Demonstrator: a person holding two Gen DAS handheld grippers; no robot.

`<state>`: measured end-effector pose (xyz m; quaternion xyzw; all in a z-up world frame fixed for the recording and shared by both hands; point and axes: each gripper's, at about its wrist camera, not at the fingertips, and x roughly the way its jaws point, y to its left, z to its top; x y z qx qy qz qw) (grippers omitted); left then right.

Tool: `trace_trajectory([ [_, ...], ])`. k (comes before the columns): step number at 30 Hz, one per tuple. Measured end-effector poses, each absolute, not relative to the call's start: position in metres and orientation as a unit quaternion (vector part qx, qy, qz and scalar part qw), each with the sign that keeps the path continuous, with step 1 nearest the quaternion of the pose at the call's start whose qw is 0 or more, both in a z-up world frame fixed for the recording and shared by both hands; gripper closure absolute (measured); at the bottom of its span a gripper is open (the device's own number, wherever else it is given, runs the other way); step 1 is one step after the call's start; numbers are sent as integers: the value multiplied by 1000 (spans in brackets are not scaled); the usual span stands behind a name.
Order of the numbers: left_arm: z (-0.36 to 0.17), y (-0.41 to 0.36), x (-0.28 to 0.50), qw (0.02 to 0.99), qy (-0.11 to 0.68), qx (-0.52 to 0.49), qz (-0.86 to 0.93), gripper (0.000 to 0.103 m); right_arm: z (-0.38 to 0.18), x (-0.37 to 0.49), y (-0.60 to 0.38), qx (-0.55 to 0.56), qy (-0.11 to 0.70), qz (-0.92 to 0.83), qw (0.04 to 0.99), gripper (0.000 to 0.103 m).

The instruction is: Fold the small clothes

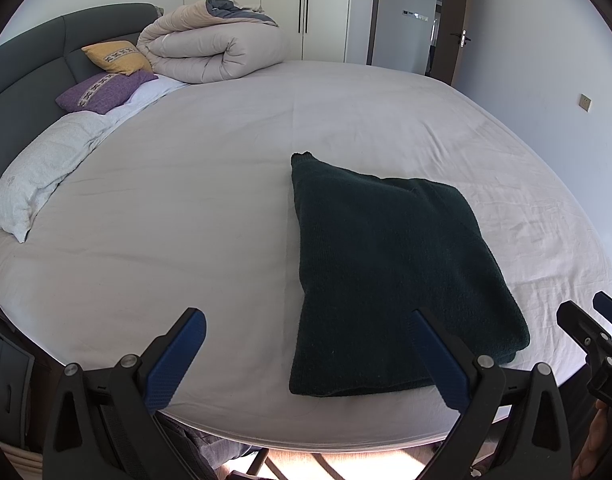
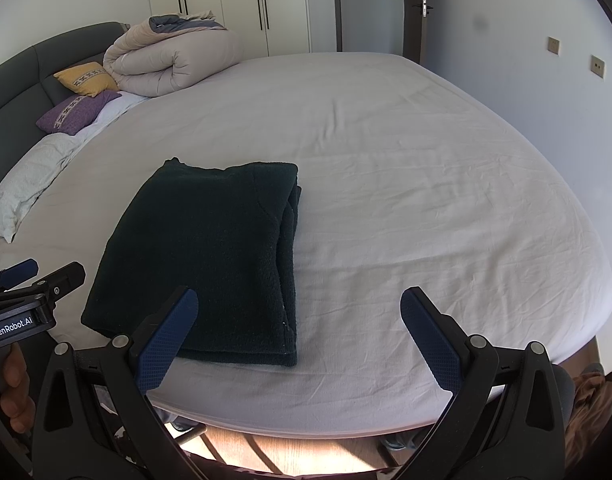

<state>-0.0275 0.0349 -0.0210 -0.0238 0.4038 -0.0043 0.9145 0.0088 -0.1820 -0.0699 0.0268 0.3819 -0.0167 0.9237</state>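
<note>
A dark green knitted garment (image 1: 390, 280) lies folded into a neat rectangle on the white bed sheet (image 1: 185, 200), near the bed's front edge. It also shows in the right wrist view (image 2: 209, 256). My left gripper (image 1: 310, 320) is open and empty, held above the front edge, with its right finger over the garment's near side. My right gripper (image 2: 299, 300) is open and empty, to the right of the garment, with its left finger over the garment's near corner. Each gripper shows at the edge of the other's view.
A rolled beige duvet (image 1: 213, 48), a yellow cushion (image 1: 117, 56), a purple cushion (image 1: 101, 92) and a white pillow (image 1: 37, 176) lie by the dark headboard at far left. Wardrobes and a door stand behind. Wooden floor (image 2: 306, 452) shows below the bed edge.
</note>
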Motion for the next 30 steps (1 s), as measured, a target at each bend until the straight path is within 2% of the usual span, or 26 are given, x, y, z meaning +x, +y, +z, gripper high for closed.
trace_trajectory([
  [30,-25,41,-25,912,409,-23,0,0,-77,10,-180,28,388,-12,921,0],
])
